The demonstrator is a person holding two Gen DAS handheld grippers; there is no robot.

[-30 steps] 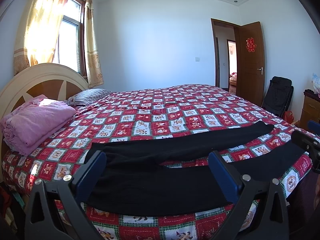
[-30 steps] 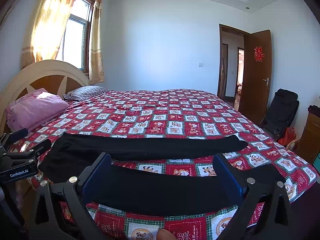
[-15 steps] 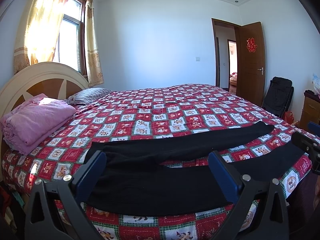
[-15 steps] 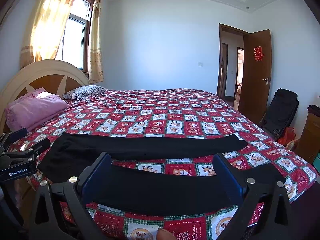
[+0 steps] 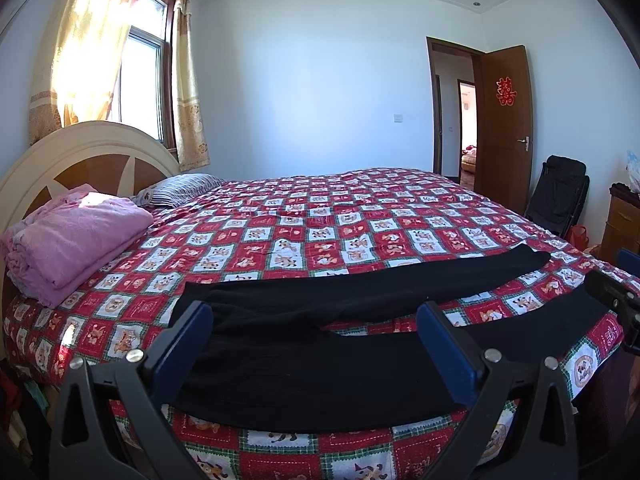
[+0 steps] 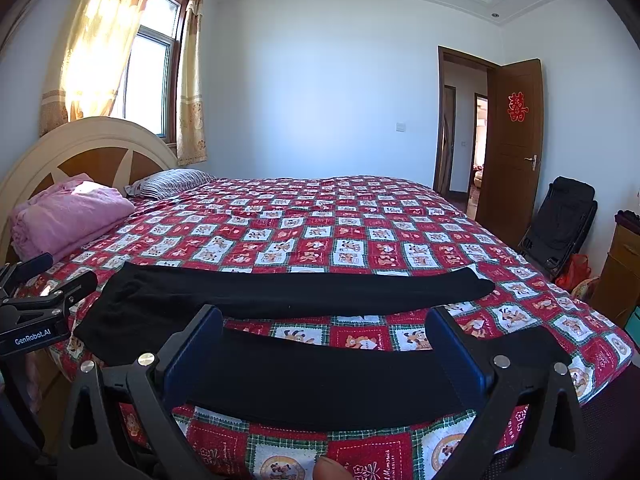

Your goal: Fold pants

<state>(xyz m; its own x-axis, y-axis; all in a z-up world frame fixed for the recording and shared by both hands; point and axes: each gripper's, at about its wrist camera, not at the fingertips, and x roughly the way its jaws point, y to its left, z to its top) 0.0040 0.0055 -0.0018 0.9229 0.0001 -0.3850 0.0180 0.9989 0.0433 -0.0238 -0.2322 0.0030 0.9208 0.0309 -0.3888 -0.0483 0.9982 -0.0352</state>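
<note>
A: Pants, black, lie flat along the near edge of the bed, waist toward the headboard end, the two legs splayed apart toward the foot end. In the left wrist view the left gripper hangs over the waist and upper legs with its jaws spread wide and nothing between them.

B: And the far leg?

A: It runs well in from the edge; the near leg lies right along it. The right gripper's tip pokes in at the foot-end side. A folded pink blanket sits at the headboard corner, well apart from the cloth.

B: Now the right wrist view.

A: The right gripper is also wide open and empty, poised over the middle of the near leg. The left gripper shows at the waist side; I cannot tell its jaw state from here. This view shows the whole gap between the legs and both cuffs, which the left view partly cuts off; the left view shows the waist better.

B: Risks?

A: I judge folding has not begun. The near leg lies so close to the edge that a loose pinch could drag it off the bed. Thin cloth may also bunch, or a jaw may catch the bedspread along with it.
</note>
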